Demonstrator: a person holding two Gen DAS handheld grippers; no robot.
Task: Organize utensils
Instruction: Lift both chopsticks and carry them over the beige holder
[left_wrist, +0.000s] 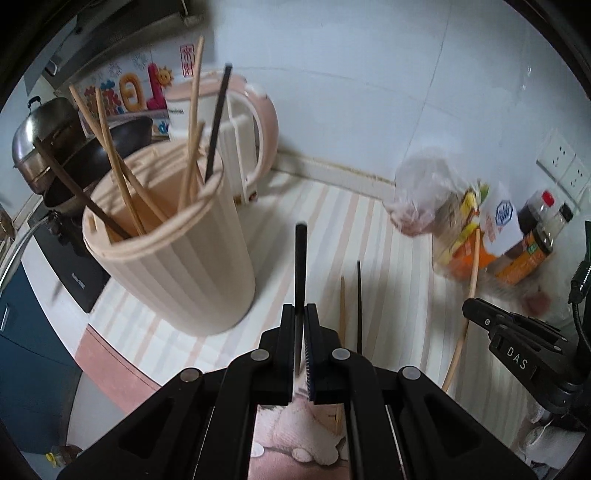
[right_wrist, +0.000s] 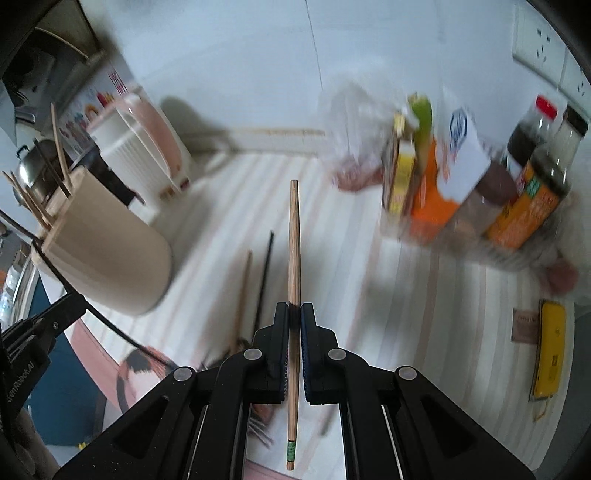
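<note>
My left gripper (left_wrist: 300, 314) is shut on a black chopstick (left_wrist: 300, 258) that points forward above the striped cloth. A beige ribbed utensil holder (left_wrist: 177, 254) stands just left of it and holds several wooden and dark chopsticks (left_wrist: 192, 122). My right gripper (right_wrist: 294, 314) is shut on a wooden chopstick (right_wrist: 294, 236), held above the cloth; it shows in the left wrist view (left_wrist: 469, 295) with the right gripper (left_wrist: 476, 314). One wooden chopstick (left_wrist: 342, 306) and one black chopstick (left_wrist: 358, 302) lie on the cloth between the grippers. The holder also shows at the left of the right wrist view (right_wrist: 107, 254).
A pink and white rice cooker (left_wrist: 247, 129) stands behind the holder. A pot and wok (left_wrist: 48, 147) sit on a stove at far left. Sauce bottles and packets (left_wrist: 509, 236) and a plastic bag (left_wrist: 424, 192) stand at right by the wall. A yellow object (right_wrist: 550, 350) lies at right.
</note>
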